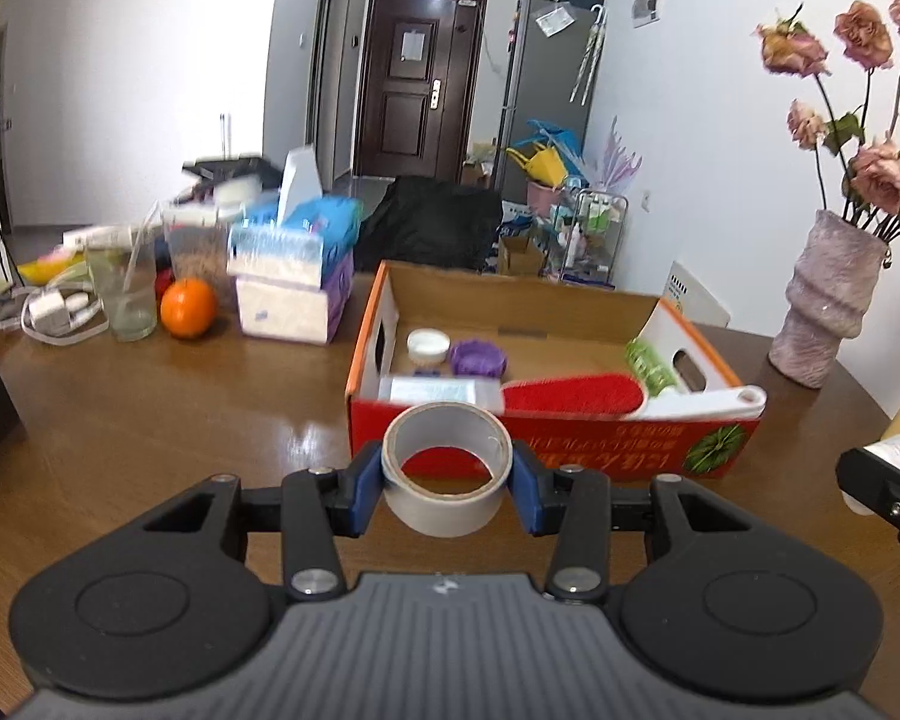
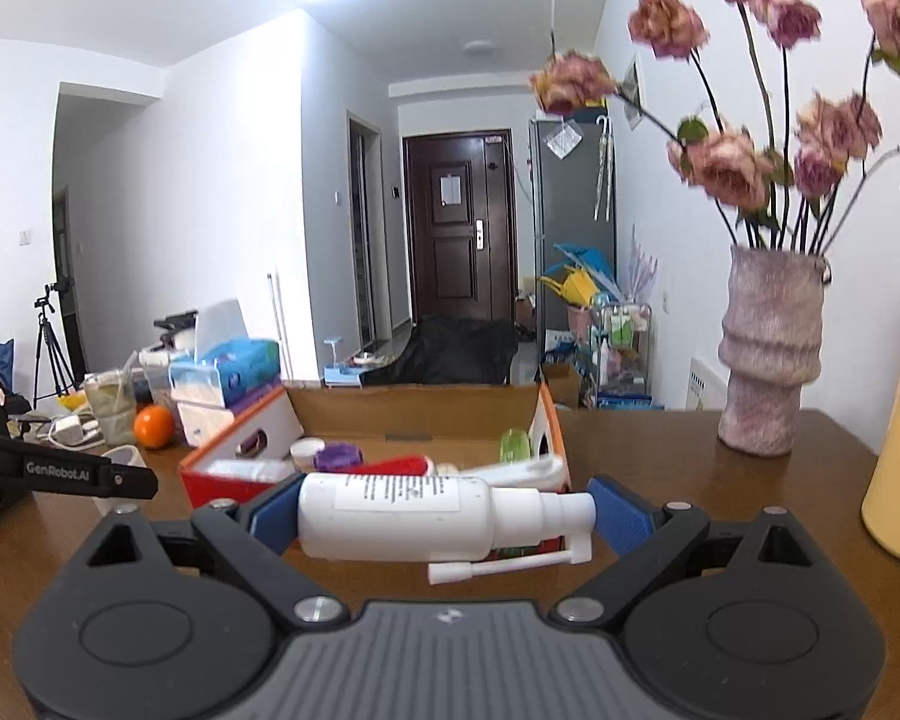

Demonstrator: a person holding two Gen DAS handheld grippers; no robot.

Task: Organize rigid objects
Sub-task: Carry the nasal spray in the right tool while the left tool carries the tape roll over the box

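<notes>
A: What have the two grippers got hold of?

B: The left gripper (image 1: 447,480) is closed on a roll of tape (image 1: 447,468), its blue pads pressing the roll's sides, low in the middle of the left view. The right gripper (image 2: 444,510) has a white spray bottle (image 2: 414,516) lying crosswise between its pads, base against one, nozzle cap against the other, centre of the right view.

A: And where does it all go?

B: Into the cardboard box (image 1: 570,300), I'd judge. It sits on the wooden table (image 1: 150,420) just beyond both grippers, and already holds a red brush (image 1: 570,399), a purple lid (image 1: 479,358), a white lid (image 1: 428,343) and a green roller (image 1: 651,363).

A: What could go wrong?

B: The bottle is pinched end to end, so any twist could let it pivot and slip out. Its thin spray arm (image 2: 510,567) hangs below the body and could catch on the box's near wall on the way over.

A: And the tape?

B: It's held by its curved sides only; a squeeze that loosens would let it drop and roll off across the table. The box's near half is already crowded, so either item may land on the brush and tip.

A: Anything nearby at risk?

B: The vase of dried flowers (image 2: 771,360) stands right of the box. A wide swing of the right gripper could knock it. The grippers are also close together, and could bump over the box.
</notes>
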